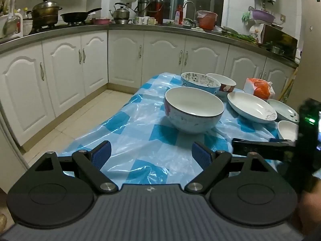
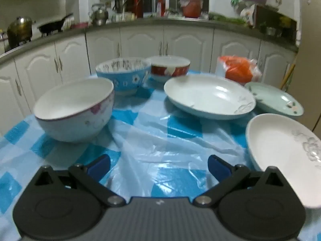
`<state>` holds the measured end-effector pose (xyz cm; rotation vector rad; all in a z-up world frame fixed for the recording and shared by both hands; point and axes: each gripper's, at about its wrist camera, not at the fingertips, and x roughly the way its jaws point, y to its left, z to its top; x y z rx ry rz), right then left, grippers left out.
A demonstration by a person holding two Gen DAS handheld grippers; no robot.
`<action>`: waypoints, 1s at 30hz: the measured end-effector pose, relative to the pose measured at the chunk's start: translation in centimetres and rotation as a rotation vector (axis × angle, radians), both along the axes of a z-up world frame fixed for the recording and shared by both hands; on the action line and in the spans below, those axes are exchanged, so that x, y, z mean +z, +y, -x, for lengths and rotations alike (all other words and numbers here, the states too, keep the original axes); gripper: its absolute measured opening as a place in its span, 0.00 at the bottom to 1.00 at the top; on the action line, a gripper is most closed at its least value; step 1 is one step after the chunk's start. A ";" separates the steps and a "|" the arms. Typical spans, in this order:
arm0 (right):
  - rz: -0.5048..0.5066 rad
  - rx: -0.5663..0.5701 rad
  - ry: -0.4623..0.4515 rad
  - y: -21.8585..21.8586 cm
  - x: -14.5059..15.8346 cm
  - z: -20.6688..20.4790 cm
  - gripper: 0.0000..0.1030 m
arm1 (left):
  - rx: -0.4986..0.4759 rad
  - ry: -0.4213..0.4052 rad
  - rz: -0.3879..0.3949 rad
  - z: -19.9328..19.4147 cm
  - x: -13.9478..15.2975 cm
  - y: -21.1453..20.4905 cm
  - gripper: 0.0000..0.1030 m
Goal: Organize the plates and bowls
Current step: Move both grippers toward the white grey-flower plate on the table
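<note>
On the blue-checked plastic table cover stand three bowls: a large white floral bowl (image 1: 193, 109) (image 2: 75, 110), a blue patterned bowl (image 1: 199, 82) (image 2: 123, 75) and a red-and-white bowl (image 1: 221, 84) (image 2: 170, 67). Three plates lie to the right: a large white plate (image 1: 251, 106) (image 2: 209, 96), a pale green plate (image 1: 284, 110) (image 2: 274, 100) and a near white plate (image 1: 287, 130) (image 2: 284, 156). My left gripper (image 1: 151, 153) is open and empty, short of the floral bowl. My right gripper (image 2: 159, 167) is open and empty, left of the near white plate; part of it shows at the right edge of the left wrist view.
An orange-and-white plastic bag (image 1: 259, 87) (image 2: 237, 68) sits at the table's far right. White kitchen cabinets (image 1: 124, 56) and a cluttered counter with pots and a kettle (image 1: 120, 12) curve behind the table. Tiled floor (image 1: 80, 110) lies left of the table.
</note>
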<state>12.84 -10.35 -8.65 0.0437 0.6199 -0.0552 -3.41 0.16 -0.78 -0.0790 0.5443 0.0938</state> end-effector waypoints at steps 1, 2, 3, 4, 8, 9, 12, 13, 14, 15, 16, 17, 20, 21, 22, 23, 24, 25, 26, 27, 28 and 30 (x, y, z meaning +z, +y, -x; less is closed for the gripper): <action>-0.002 -0.004 -0.022 0.0 0.4 0.8 0.99 | 0.002 -0.001 0.000 0.0 0.2 0.0 1.00; -0.006 -0.005 -0.040 0.0 0.7 1.2 0.99 | 0.003 -0.001 0.000 -0.2 0.3 0.1 1.00; -0.010 -0.006 -0.065 -0.1 1.1 1.9 0.99 | 0.003 -0.004 -0.002 -0.2 0.4 0.1 1.00; -0.008 -0.013 -0.085 -0.1 1.4 2.6 0.99 | 0.004 -0.008 -0.003 -0.1 0.5 0.2 1.00; 0.000 -0.037 -0.146 -0.5 3.1 4.7 0.99 | 0.002 -0.022 -0.008 0.2 1.2 0.5 1.00; 0.006 -0.039 -0.158 -0.4 3.5 5.2 0.99 | 0.000 -0.026 -0.010 0.5 1.4 0.5 1.00; 0.014 -0.027 -0.175 -0.2 4.3 6.2 0.99 | -0.001 -0.035 -0.021 0.6 1.7 0.5 1.00; 0.006 -0.023 -0.177 -0.1 4.6 6.6 0.99 | -0.001 -0.040 -0.023 0.8 1.8 0.5 1.00; -0.005 -0.024 -0.178 -0.1 4.8 6.9 0.99 | -0.002 -0.046 -0.024 0.9 1.9 0.6 1.00; -0.016 -0.022 -0.177 -0.1 5.0 7.2 0.99 | -0.002 -0.052 -0.026 1.1 2.0 0.6 1.00; -0.025 -0.019 -0.175 -0.2 5.2 7.4 0.99 | -0.004 -0.057 -0.028 1.3 2.1 0.6 1.00; -0.030 -0.017 -0.173 -0.2 5.3 7.7 0.99 | -0.004 -0.061 -0.031 1.5 2.3 0.6 1.00; -0.035 -0.018 -0.178 -0.1 5.7 8.7 0.99 | -0.003 -0.077 -0.039 2.0 2.5 0.6 1.00; -0.035 -0.016 -0.183 -0.1 5.9 9.1 0.99 | -0.004 -0.082 -0.042 2.2 2.6 0.5 1.00; -0.034 -0.014 -0.187 0.0 6.1 9.3 0.99 | -0.005 -0.087 -0.045 2.3 2.7 0.5 1.00; -0.031 -0.013 -0.193 0.0 6.3 9.7 0.99 | -0.006 -0.092 -0.048 2.5 2.9 0.5 1.00; -0.030 -0.016 -0.196 0.0 6.4 10.0 0.99 | -0.007 -0.097 -0.051 2.7 2.9 0.4 1.00; -0.032 -0.020 -0.199 -0.1 6.6 10.3 0.99 | -0.009 -0.102 -0.054 2.8 3.0 0.3 1.00; -0.034 -0.024 -0.203 -0.2 6.7 10.7 0.99 | -0.010 -0.107 -0.058 2.9 3.1 0.2 1.00; -0.037 -0.028 -0.205 -0.3 6.9 11.0 0.99 | -0.012 -0.112 -0.062 3.0 3.2 0.0 1.00; -0.040 -0.035 -0.207 -0.4 7.0 11.3 0.99 | -0.014 -0.117 -0.065 3.1 3.3 -0.1 1.00; -0.046 -0.052 -0.212 -0.7 7.2 11.9 0.99 | -0.019 -0.124 -0.071 3.3 3.4 -0.4 1.00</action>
